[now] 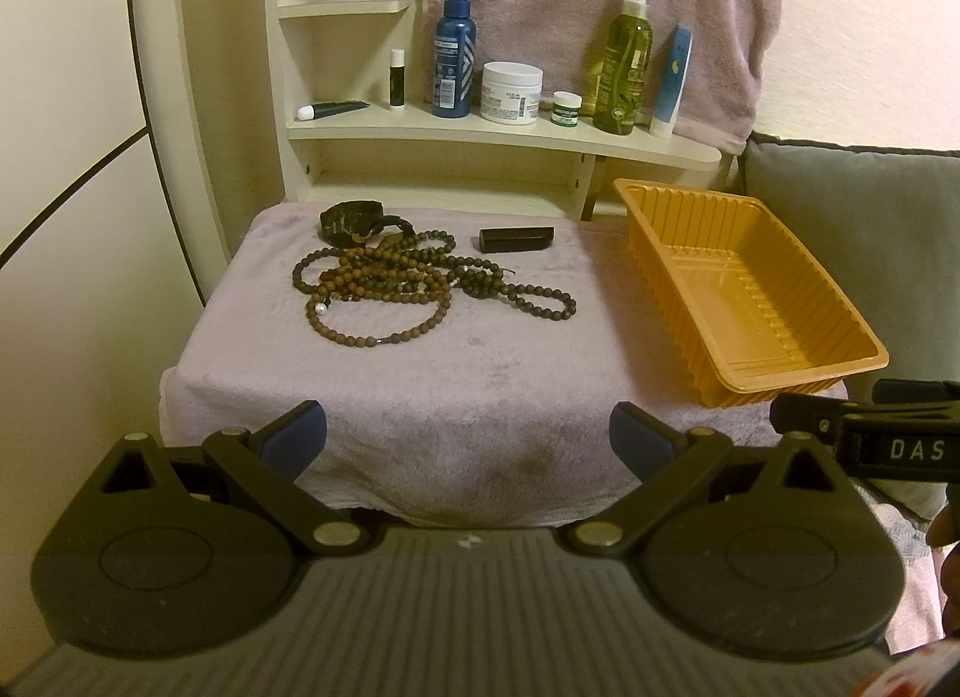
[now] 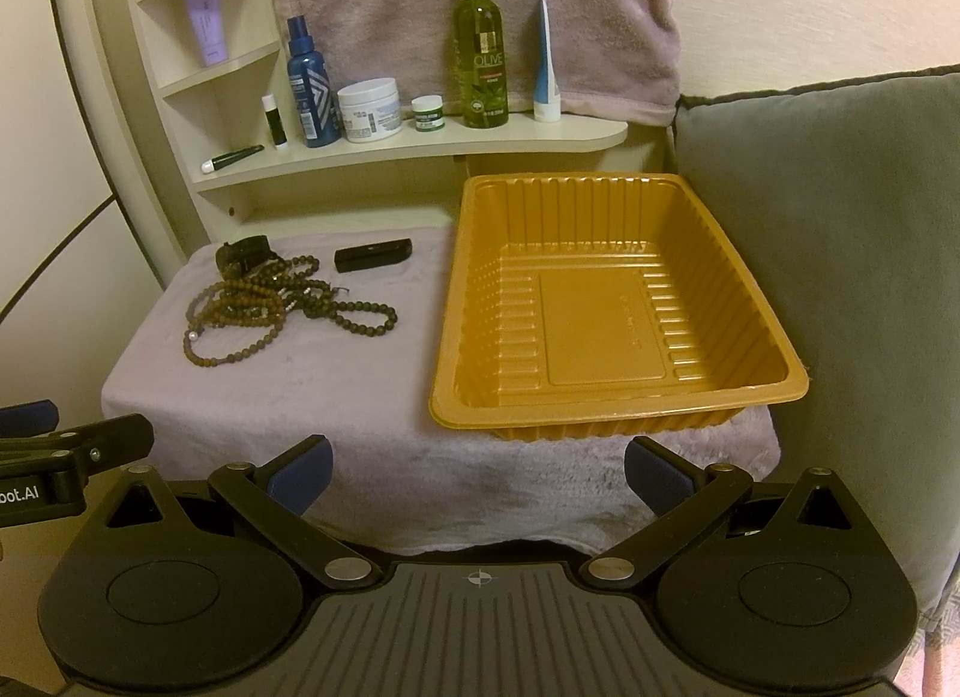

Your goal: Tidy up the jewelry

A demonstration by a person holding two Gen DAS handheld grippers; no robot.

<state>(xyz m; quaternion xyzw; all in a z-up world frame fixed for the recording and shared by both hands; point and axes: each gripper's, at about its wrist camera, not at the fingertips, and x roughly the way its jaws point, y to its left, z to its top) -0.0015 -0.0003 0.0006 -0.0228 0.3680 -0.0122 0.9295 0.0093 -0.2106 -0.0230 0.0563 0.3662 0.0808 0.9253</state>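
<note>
- Beaded necklaces (image 1: 414, 283) lie tangled at the far left of the towel-covered counter (image 1: 420, 397), with the orange tray (image 2: 600, 307) empty at right.
- My left gripper (image 1: 468, 439) and right gripper (image 2: 477, 472) have fingers spread and hold nothing, so I judge the sorting not yet begun.
- Next I would need a pinch on one strand.
- I read "OLIVE" on the green spray bottle (image 2: 482, 54).

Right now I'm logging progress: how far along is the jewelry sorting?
Nothing looks done: the orange tray holds nothing. Nothing is in hand; the left gripper and right gripper are both open, short of the towel. Left to do: the tangled bead necklaces, the dark watch and the black case.
</note>
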